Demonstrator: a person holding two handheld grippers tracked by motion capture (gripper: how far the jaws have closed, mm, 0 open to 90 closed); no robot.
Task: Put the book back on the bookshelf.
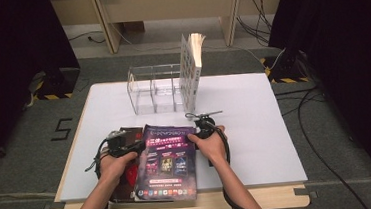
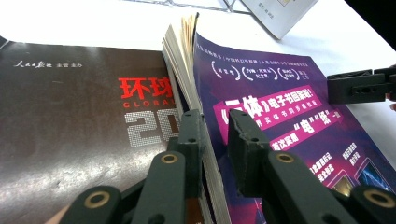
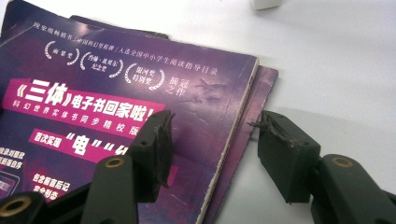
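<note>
A purple magazine (image 1: 167, 161) lies near the table's front edge, partly on top of a dark magazine (image 1: 125, 185) with red lettering (image 2: 70, 121). My left gripper (image 1: 137, 146) comes at the purple magazine's left side. In the left gripper view my left gripper (image 2: 214, 122) has its jaws closed on the raised page edge (image 2: 180, 51), one under the pages and one on the cover. My right gripper (image 1: 197, 132) is at the magazine's right edge. In the right gripper view my right gripper (image 3: 215, 127) stands open, one jaw over the cover (image 3: 93, 102), the other over the table.
A clear acrylic rack (image 1: 154, 89) with several compartments stands at the back of the white table (image 1: 255, 129). A white patterned book (image 1: 191, 71) stands upright in its right end. Black cables trail from both grippers and over the floor at the right.
</note>
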